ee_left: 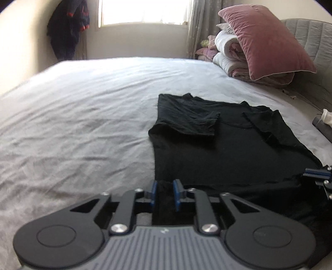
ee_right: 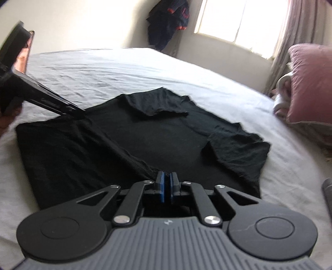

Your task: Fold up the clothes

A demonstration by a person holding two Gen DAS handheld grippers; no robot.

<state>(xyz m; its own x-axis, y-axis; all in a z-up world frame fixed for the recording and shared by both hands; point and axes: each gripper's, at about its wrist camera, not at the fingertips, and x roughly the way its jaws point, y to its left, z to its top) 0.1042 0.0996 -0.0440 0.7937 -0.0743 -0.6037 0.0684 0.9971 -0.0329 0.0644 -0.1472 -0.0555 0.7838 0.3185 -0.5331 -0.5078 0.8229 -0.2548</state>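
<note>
A black T-shirt [ee_left: 228, 143] lies on the white bed sheet [ee_left: 83, 116] with both sleeves folded inward. My left gripper [ee_left: 165, 194] is shut on the shirt's bottom hem at its left corner, with dark cloth between the blue pads. My right gripper [ee_right: 167, 187] is shut on the hem at the right corner, and the shirt [ee_right: 145, 141] is lifted into a ridge running from it to the left gripper [ee_right: 68, 110]. The right gripper's tip [ee_left: 317, 176] shows at the right edge of the left wrist view.
A pink pillow [ee_left: 267, 39] rests on folded quilts [ee_left: 230, 60] at the head of the bed, by a grey headboard [ee_left: 311, 35]. Dark clothes [ee_left: 68, 27] hang on the wall by the window [ee_left: 143, 12]. A small bottle [ee_left: 326, 116] stands at the right edge.
</note>
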